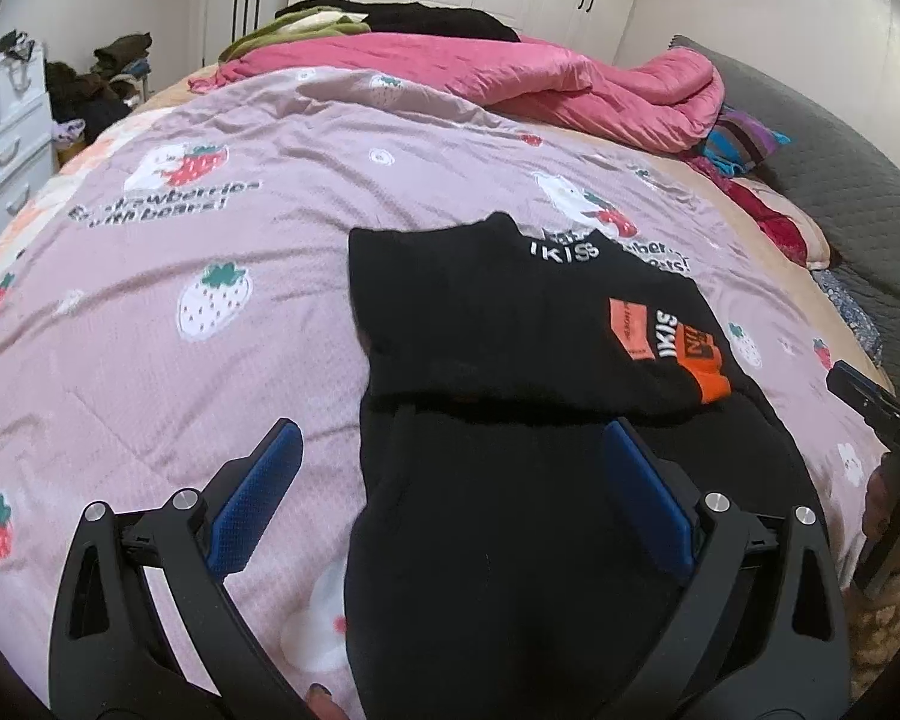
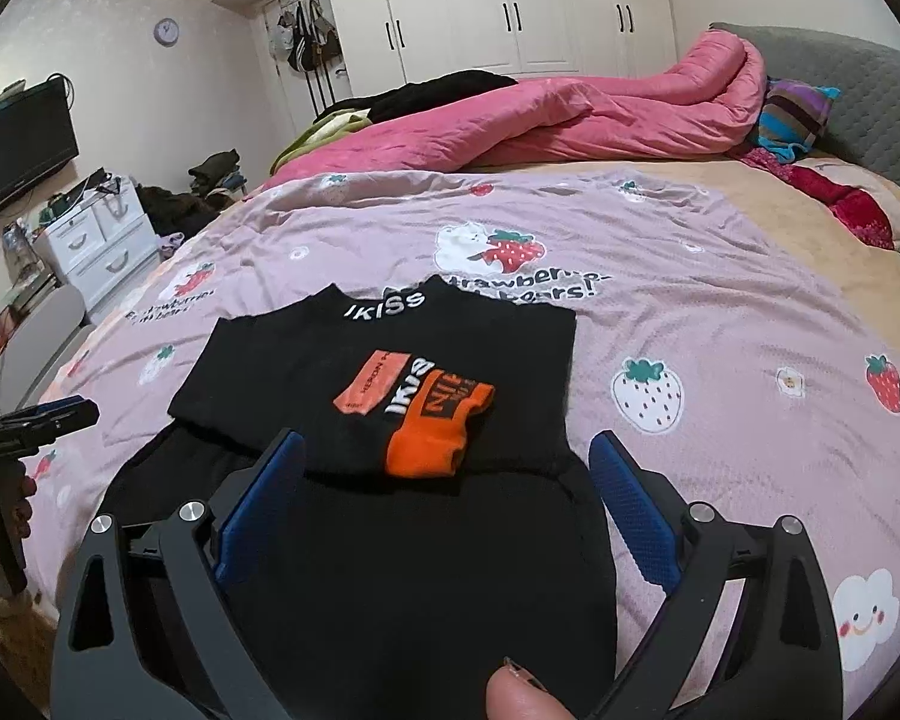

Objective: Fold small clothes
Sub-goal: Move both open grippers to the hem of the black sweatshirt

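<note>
A small black top [image 1: 510,324] [image 2: 390,360] with white lettering at the collar and orange patches lies flat on the pink strawberry-print bedspread [image 1: 180,252] [image 2: 720,312], its sleeves folded in over the body. Its lower half stretches towards both cameras. My left gripper [image 1: 450,456] hovers open over the garment's lower left part, nothing between its blue pads [image 1: 258,492]. My right gripper [image 2: 444,468] hangs open above the lower middle of the top, also empty. Each gripper shows at the edge of the other's view: the right gripper [image 1: 870,414], the left gripper [image 2: 48,414].
A rumpled pink duvet [image 1: 510,72] [image 2: 570,114] and dark clothes [image 1: 426,18] lie at the far end of the bed. A striped pillow [image 2: 792,114] leans on the grey headboard [image 2: 858,90]. White drawers [image 2: 102,246] and a TV [image 2: 18,150] stand on the left.
</note>
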The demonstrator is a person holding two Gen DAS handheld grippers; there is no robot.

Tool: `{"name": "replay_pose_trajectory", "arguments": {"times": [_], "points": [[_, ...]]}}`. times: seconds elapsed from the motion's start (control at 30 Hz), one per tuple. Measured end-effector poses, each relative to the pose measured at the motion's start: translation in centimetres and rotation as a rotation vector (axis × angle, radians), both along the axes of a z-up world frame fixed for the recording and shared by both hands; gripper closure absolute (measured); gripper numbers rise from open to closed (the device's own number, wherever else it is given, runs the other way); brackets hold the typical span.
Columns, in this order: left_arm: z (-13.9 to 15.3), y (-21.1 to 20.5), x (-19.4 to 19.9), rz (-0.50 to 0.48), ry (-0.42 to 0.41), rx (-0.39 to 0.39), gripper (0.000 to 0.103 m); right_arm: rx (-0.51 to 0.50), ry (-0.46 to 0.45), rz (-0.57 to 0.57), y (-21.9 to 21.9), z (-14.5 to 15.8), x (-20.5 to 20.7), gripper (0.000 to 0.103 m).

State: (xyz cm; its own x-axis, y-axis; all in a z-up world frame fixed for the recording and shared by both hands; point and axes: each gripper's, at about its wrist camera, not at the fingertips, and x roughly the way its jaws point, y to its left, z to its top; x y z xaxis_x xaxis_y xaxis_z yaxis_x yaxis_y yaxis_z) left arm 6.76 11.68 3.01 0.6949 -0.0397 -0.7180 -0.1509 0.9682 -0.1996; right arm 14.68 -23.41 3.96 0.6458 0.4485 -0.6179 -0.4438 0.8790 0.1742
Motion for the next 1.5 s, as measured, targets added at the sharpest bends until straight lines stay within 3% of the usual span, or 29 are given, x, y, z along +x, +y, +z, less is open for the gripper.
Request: {"name": "replay_pose_trajectory", "arguments": {"times": [0.33, 0.6, 0.83, 1.13, 1.5], "points": [[-0.5, -1.0, -2.2, 0.004, -0.009, -0.035, 0.009, 0.048, 0.000, -0.014, -2.1, 0.1, -3.3, 0.007], [-0.4, -2.0, -4.6, 0.014, -0.039, 0.006, 0.009, 0.046, 0.020, -0.064, -4.5, -0.7, -5.7, 0.007], [-2.1, -1.5, -6.5, 0.033, -0.006, -0.050, 0.009, 0.023, 0.050, -0.072, -5.7, -1.6, -7.4, 0.007], [-3.3, -0.8, -9.1, 0.050, 0.004, -0.050, 0.009, -0.004, 0.046, -0.069, -6.2, -1.6, -9.2, 0.007], [-4.9, -1.0, -11.6, 0.041, 0.038, -0.049, 0.009, -0.020, 0.101, -0.079, -7.6, -3.7, -11.6, 0.007]]}}
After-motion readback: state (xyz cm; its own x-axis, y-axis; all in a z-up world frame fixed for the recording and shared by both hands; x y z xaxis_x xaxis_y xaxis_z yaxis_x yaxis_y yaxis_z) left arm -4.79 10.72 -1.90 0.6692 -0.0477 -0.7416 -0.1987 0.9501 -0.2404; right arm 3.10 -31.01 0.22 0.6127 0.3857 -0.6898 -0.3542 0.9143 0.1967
